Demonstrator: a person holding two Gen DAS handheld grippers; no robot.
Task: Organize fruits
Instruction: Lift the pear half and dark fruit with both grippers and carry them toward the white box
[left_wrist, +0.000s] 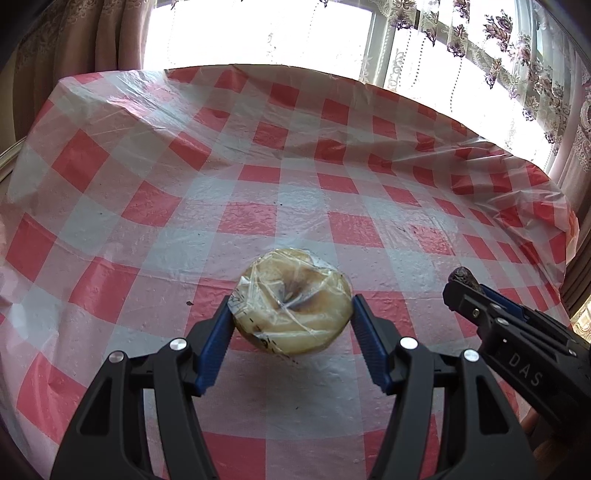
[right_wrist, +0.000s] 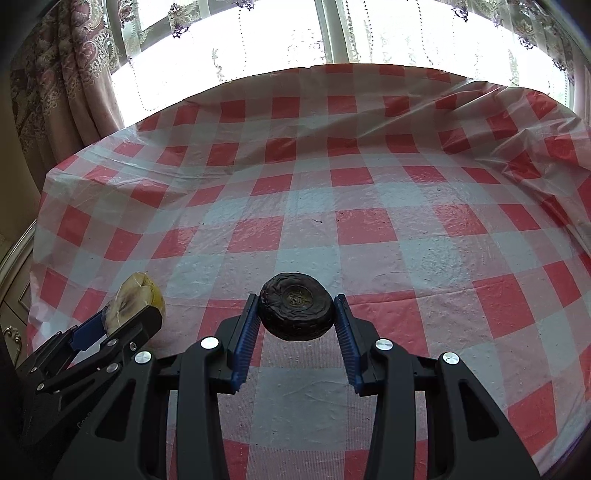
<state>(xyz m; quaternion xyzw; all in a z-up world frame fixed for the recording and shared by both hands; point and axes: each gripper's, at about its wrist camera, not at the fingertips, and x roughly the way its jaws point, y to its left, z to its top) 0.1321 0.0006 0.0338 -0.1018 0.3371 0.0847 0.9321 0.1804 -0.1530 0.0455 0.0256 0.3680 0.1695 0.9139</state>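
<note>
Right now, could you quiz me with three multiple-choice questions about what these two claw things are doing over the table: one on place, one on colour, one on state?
1. Where is the dark fruit?
A. between the right gripper's fingers
B. lying on the cloth
C. beside the window

2. What colours is the cloth?
A. blue and yellow
B. red and white
C. plain green

3. How is the pale fruit?
A. bare
B. sliced
C. wrapped in clear plastic

Answers: 1 A, both blue pads press its sides. 2 B, checks cover the cloth. 3 C, film wrinkles over it in the left gripper.
</note>
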